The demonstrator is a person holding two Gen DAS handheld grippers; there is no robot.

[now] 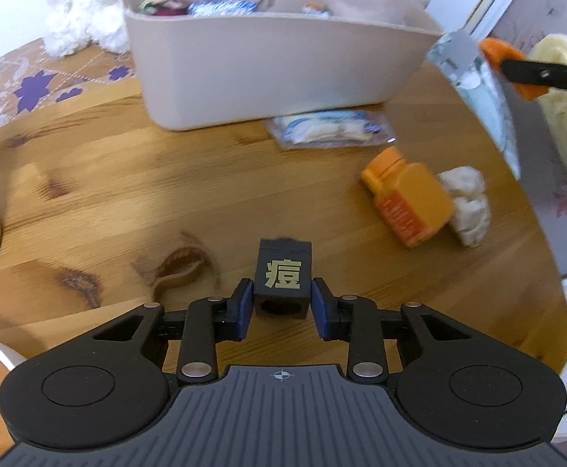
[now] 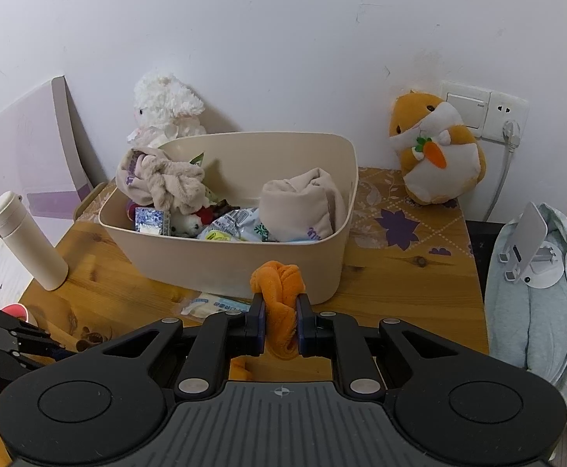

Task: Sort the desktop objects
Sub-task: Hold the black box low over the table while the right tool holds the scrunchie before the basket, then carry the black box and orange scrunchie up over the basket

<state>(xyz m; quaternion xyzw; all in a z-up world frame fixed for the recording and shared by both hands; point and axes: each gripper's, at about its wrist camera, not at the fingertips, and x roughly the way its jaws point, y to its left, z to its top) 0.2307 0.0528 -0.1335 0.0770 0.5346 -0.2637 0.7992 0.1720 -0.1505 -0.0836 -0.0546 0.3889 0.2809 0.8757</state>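
Observation:
My left gripper [image 1: 282, 295] is shut on a small black box [image 1: 282, 272] with a gold character, held just above the wooden table [image 1: 127, 194]. My right gripper [image 2: 280, 313] is shut on an orange cloth [image 2: 279, 292], held in front of the beige storage bin [image 2: 244, 264]. The bin [image 1: 264, 74] holds several cloths and packets. An orange bottle [image 1: 408, 198] lies on its side beside a white crumpled cloth [image 1: 468, 204]. A clear snack packet [image 1: 330, 128] lies against the bin's front wall.
A white thermos [image 2: 26, 241] stands at the table's left. A white plush lamb [image 2: 166, 109] and a hamster plush [image 2: 439, 151] sit against the back wall. A phone stand [image 2: 532, 249] rests on grey-blue fabric at the right. A pink cup [image 2: 14, 311] sits at the left front.

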